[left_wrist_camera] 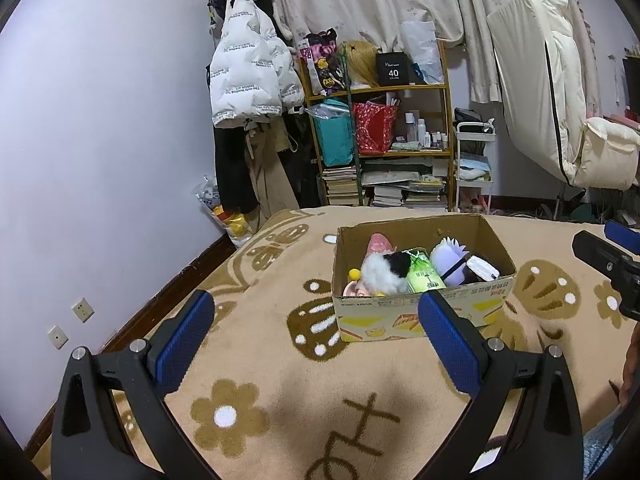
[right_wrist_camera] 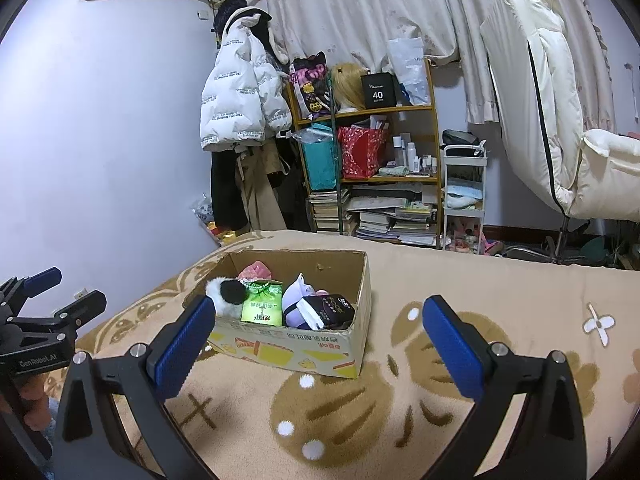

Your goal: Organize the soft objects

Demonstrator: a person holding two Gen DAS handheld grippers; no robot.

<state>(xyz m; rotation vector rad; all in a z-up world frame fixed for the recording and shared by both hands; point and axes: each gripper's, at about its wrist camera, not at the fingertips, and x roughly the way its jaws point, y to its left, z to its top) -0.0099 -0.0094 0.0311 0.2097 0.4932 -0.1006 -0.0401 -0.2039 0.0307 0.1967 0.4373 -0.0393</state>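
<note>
Both your grippers hang above the blanket [left_wrist_camera: 280, 400], short of the cardboard box [left_wrist_camera: 416, 312]. Left gripper [left_wrist_camera: 316, 344]: fingers spread wide, nothing between the pads. Right gripper [right_wrist_camera: 316, 344]: likewise released and empty.

The soft objects sit packed inside the box: a white-and-black plush [left_wrist_camera: 384, 272] at the near left, a green packet [right_wrist_camera: 262, 308] mid-box, a purple plush [right_wrist_camera: 298, 296] beside it, and a dark pouch [right_wrist_camera: 332, 310] at the right. A pink item [right_wrist_camera: 256, 270] lies behind; what it is I cannot tell from here.

Handling judgement: all should be light and compressible, so expect the pads to sink in before they bite. Take the plush across its bulky middle, not the loose fur. The green packet looks slick; pinch it across its flat faces. The box wall is thin card and may slide on the pile.
</note>
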